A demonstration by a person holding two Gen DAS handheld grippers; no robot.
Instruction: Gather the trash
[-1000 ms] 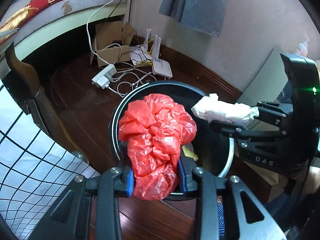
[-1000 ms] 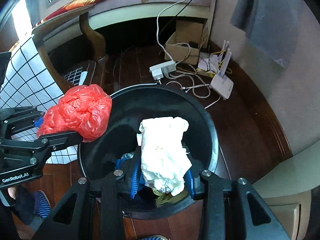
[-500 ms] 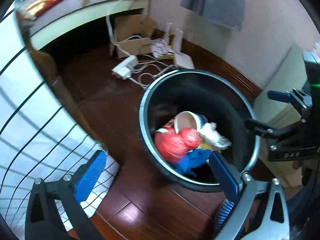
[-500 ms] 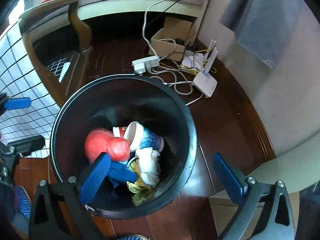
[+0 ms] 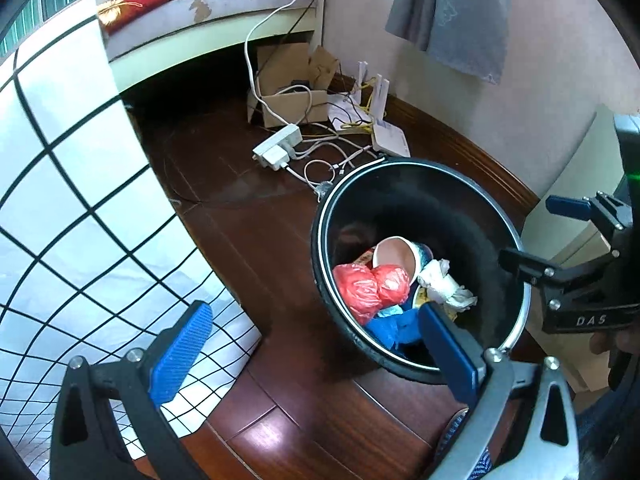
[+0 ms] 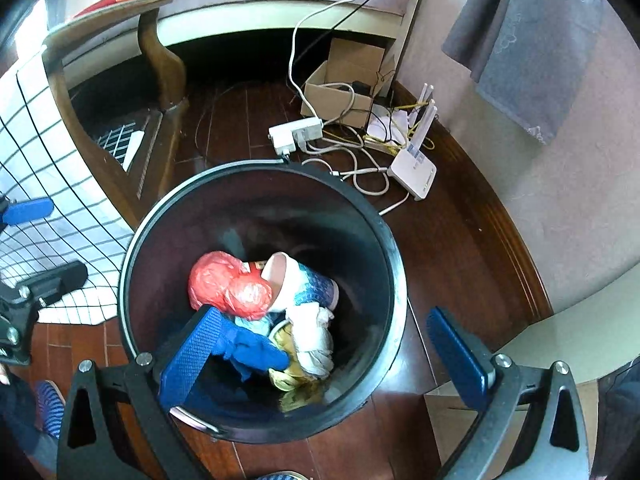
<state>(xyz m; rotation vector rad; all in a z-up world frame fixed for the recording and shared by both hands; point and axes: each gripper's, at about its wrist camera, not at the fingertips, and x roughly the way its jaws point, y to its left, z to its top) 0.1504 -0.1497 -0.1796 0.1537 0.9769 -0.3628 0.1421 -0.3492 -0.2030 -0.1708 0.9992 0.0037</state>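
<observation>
A black round trash bin (image 5: pixel 404 176) (image 6: pixel 256 170) stands on the dark wood floor. Inside lie a crumpled red plastic bag (image 5: pixel 370 286) (image 6: pixel 228 286), a paper cup (image 5: pixel 398 254) (image 6: pixel 298 282), a white crumpled tissue (image 5: pixel 444 282) (image 6: pixel 314 336) and blue scraps (image 6: pixel 252 350). My left gripper (image 5: pixel 316 346) hangs open beside the bin's left rim, nothing between its blue pads. Above the bin's near edge my right gripper (image 6: pixel 326 350) is open and empty; it also shows at the right edge of the left wrist view (image 5: pixel 560 232).
A white checked cloth (image 5: pixel 76 216) drapes at the left over a wooden table leg (image 6: pixel 160 52). Behind the bin lie a power strip (image 6: pixel 294 132), tangled cables, a white router (image 6: pixel 414 170) and a cardboard box (image 5: pixel 288 92). The wall and skirting run along the right.
Both grippers opened wide and let go: the red bag and the white tissue dropped into the bin. The left gripper shifted left, off the bin's rim.
</observation>
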